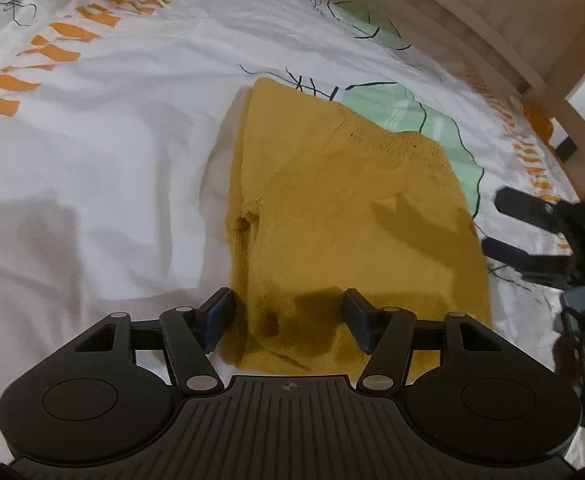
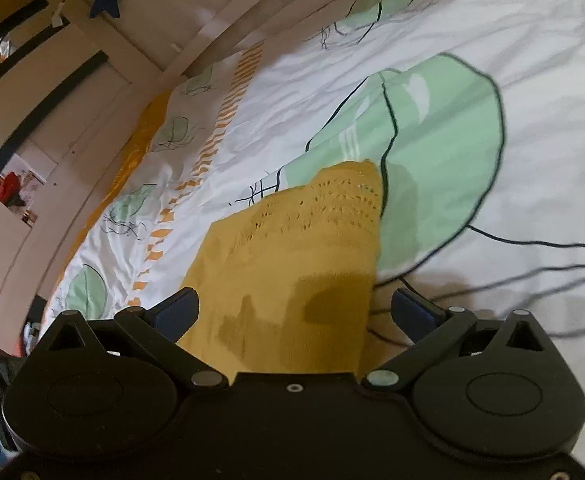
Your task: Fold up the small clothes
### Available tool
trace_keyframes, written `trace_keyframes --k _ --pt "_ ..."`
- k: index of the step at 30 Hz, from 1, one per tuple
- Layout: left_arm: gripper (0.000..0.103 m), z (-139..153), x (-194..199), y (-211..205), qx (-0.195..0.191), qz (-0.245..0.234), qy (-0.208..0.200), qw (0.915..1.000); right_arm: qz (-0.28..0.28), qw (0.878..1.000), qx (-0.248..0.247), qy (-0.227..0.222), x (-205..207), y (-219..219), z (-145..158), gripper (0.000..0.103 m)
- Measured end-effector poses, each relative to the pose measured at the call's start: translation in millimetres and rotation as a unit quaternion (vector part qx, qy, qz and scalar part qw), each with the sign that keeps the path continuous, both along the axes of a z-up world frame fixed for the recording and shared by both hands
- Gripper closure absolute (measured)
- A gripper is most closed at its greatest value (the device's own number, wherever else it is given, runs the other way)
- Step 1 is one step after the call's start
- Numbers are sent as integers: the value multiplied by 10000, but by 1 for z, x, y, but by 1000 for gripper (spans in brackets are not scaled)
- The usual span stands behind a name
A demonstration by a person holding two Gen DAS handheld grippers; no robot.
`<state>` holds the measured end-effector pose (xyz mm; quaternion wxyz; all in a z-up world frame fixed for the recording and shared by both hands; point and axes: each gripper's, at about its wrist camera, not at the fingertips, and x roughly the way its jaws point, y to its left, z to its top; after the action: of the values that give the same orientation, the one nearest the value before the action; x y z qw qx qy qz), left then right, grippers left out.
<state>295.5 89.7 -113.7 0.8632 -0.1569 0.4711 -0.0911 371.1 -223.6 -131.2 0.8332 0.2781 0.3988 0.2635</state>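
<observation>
- A mustard-yellow knitted garment (image 1: 332,208) lies flat on the white printed duvet (image 1: 112,140), partly folded by the look of it, with its far corner over a big green leaf print (image 1: 424,120).
- Taking the garment as the landmark: its long axis runs from the edge nearest the two tools away toward the wooden bed frame (image 1: 472,12) beyond it.
- The left gripper (image 1: 288,320) hangs over the garment's near edge, pitched steeply down. Its jaws are spread, one finger at the garment's left border and the other above the cloth, and nothing is pinched between them.
- The right gripper (image 2: 296,312) comes at the garment from its right side. Its jaws also stand wide apart with nothing pressed between them, one finger over the knit and one just off its right edge above the duvet.
- In the left wrist view the right tool's two dark fingers (image 1: 524,208) sit just beside the garment's right edge, pointing across it.
- Both tools are close, though the left looks the better placed over the near hem. My guess is the next fold means catching that near edge and carrying it along the long axis toward the bed frame.
- I cannot tell whether either tool touches the knit.
</observation>
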Motion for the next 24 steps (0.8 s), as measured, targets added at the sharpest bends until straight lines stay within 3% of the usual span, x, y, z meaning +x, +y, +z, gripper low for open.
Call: trace_keyframes --k 6,13,17,20,22,24 --pt "30 -6 10 5 -350 -74 -25 9994 85 9993 306 213 23 3 -22 0" --pt "17 -10 25 -5 -534 -428 -64 9976 284 9985 455 148 37 9 -24 0" --pt "17 -11 31 -6 -842 -492 -16 9952 403 9984 381 110 44 18 -24 0" --pt "21 -14 31 -4 -1320 -588 113 9894 425 9982 411 126 43 19 -24 0" --pt "27 -14 28 -4 -1486 -653 187 9866 507 9976 457 134 40 16 -25 0" --pt "40 -14 28 -7 -1379 -736 205 9875 612 9968 499 81 36 13 -26 0"
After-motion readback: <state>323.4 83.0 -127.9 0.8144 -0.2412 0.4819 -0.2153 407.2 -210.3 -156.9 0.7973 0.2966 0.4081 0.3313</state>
